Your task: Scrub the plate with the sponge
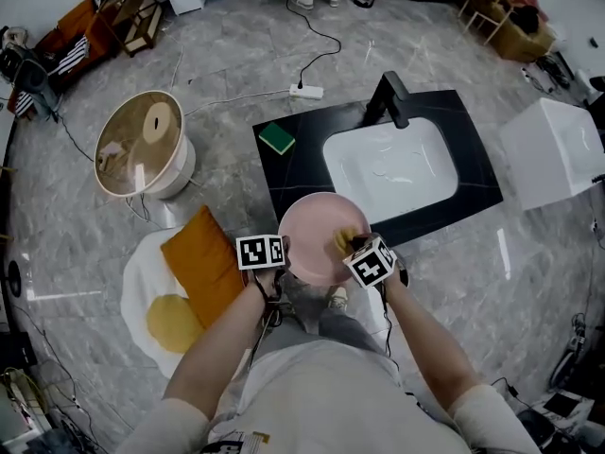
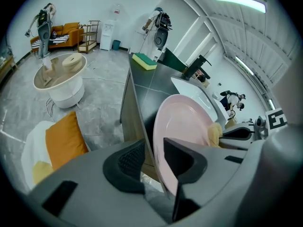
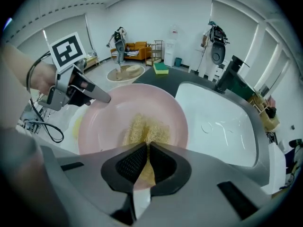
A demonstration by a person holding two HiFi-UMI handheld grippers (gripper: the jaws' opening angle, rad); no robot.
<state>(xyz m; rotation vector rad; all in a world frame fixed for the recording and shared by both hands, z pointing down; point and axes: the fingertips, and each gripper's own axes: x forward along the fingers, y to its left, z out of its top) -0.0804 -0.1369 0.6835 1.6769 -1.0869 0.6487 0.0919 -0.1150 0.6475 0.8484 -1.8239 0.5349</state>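
Steadying the work at lower centre of the head view, the left gripper (image 2: 152,149) has its jaws slack and apart about the near rim of the pink plate (image 1: 312,230), which tilts over the front edge of the black counter (image 1: 284,183), seemingly to present its face. Rightward, the right gripper (image 3: 147,159) is clenched on the yellow sponge (image 3: 147,126), held against that face to scrub it.

Bright, even indoor light from ceiling strips (image 2: 239,3), with soft, faint shadows. Pale glare streaks on the polished floor (image 1: 57,294) and a mild sheen on the plate (image 3: 156,105). Heavy fisheye bending, dark rounded corners and soft close foreground in both gripper views.
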